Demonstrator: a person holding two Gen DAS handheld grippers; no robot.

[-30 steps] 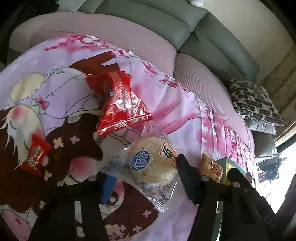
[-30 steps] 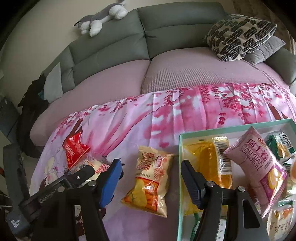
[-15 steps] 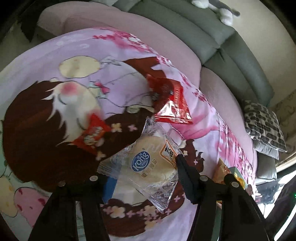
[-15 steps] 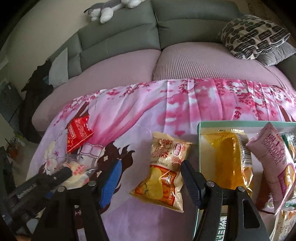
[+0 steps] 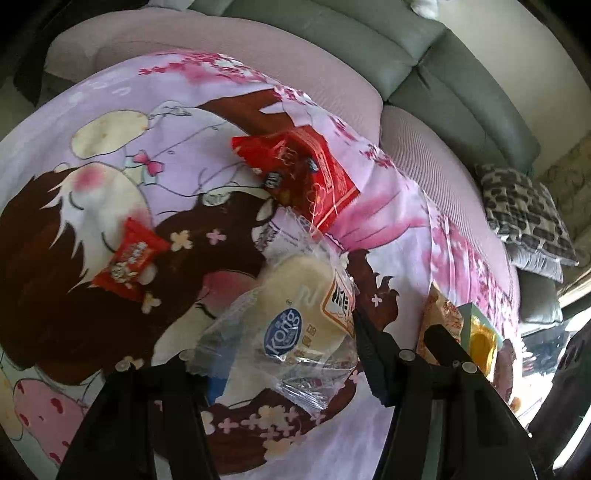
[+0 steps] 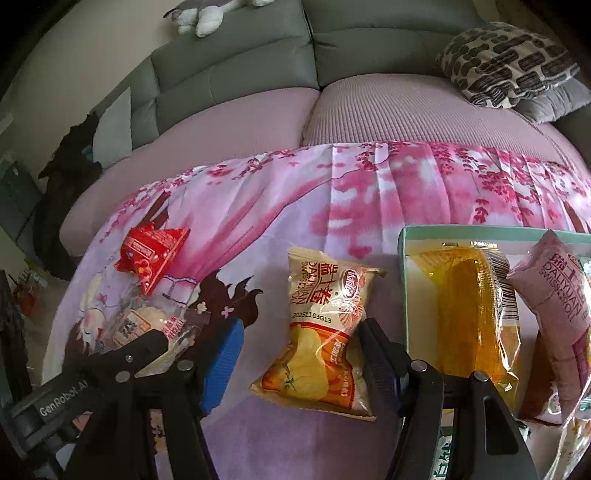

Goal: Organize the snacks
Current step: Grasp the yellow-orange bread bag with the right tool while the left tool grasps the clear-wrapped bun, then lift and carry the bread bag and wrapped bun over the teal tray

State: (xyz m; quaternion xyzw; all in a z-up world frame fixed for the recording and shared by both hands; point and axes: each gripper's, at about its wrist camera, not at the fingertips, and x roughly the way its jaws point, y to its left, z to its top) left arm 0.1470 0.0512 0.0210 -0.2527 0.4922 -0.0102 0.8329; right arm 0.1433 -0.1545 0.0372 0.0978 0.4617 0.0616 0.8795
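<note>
My left gripper is shut on a clear-wrapped pale bun with a blue Kong label and holds it above the pink printed cloth. The bun also shows in the right wrist view. My right gripper is open, its fingers on either side of a beige and orange swiss roll bag lying on the cloth. A green tray to the right holds a yellow pack and a pink swiss roll bag.
A large red packet and a small red packet lie on the cloth. A grey sofa with pink seat cushions stands behind. A patterned pillow lies at the right. A plush toy sits on the sofa back.
My left gripper has closed on the bun and lifted it, tilting it. My right gripper has moved down and forward around the beige swiss roll bag.
</note>
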